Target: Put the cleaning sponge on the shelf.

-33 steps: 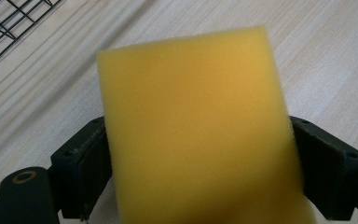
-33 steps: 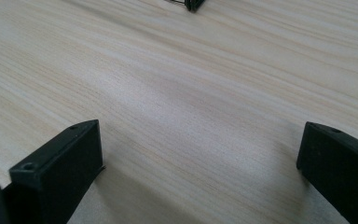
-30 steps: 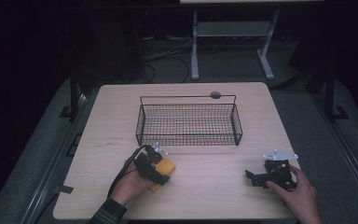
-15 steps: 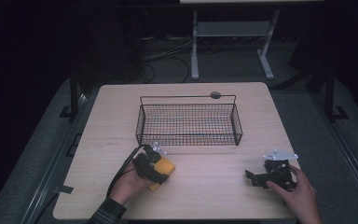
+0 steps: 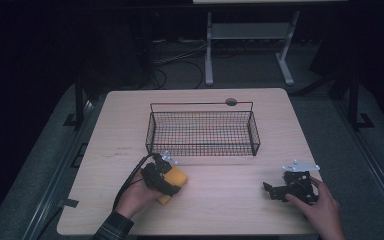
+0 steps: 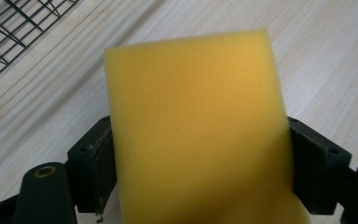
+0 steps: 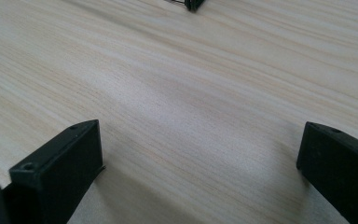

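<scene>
Left gripper (image 5: 172,181) clamps a yellow sponge (image 5: 174,179) between its jaws, low over the table (image 5: 230,210), just in front of the wire basket (image 5: 203,133). In the left gripper view the sponge (image 6: 196,126) sits pinched at both sides, basket (image 6: 14,28) at upper left. Right gripper (image 5: 275,191) rests on the table at the near right, jaws spread wide, empty. Step, likely: sponge grasped, about to go into the basket. Next move calls for lifting over the near wall, then releasing inside.
</scene>
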Tool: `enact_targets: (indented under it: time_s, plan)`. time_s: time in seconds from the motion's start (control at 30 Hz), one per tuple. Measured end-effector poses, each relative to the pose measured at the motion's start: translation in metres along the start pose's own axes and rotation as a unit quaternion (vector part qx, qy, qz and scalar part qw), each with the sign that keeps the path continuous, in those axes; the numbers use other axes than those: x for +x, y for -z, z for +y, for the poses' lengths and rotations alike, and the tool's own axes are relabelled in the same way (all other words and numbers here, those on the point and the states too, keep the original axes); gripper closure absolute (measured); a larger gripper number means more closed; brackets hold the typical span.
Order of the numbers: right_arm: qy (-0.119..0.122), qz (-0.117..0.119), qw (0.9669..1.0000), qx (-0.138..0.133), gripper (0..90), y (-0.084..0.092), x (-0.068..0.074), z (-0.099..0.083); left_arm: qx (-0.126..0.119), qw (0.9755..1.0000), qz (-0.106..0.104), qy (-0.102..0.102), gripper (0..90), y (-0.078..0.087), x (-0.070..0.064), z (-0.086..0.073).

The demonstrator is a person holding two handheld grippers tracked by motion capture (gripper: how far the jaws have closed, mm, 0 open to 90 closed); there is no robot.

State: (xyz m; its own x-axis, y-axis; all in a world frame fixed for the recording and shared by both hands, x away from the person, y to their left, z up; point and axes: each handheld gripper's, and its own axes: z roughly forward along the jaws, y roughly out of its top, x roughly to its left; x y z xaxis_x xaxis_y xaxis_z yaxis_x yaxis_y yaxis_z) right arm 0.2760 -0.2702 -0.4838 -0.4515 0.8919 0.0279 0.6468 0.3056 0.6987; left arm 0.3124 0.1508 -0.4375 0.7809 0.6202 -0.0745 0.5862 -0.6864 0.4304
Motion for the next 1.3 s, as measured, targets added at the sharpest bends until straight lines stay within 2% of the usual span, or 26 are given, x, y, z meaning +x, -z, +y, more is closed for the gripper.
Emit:
enact_targets:
  time_s: [0.63, 1.3]
  plan:
    - [0.000, 0.000, 1.0000, 0.000, 0.0, 0.000, 0.000, 0.000, -0.014, 0.9997, -0.010, -0.015, 20.6, 0.021, -0.001, 0.012]
    - [0.000, 0.000, 1.0000, 0.000, 0.0, 0.000, 0.000, 0.000, -0.025, 0.9993, -0.012, -0.025, 20.7, 0.039, 0.005, 0.031]
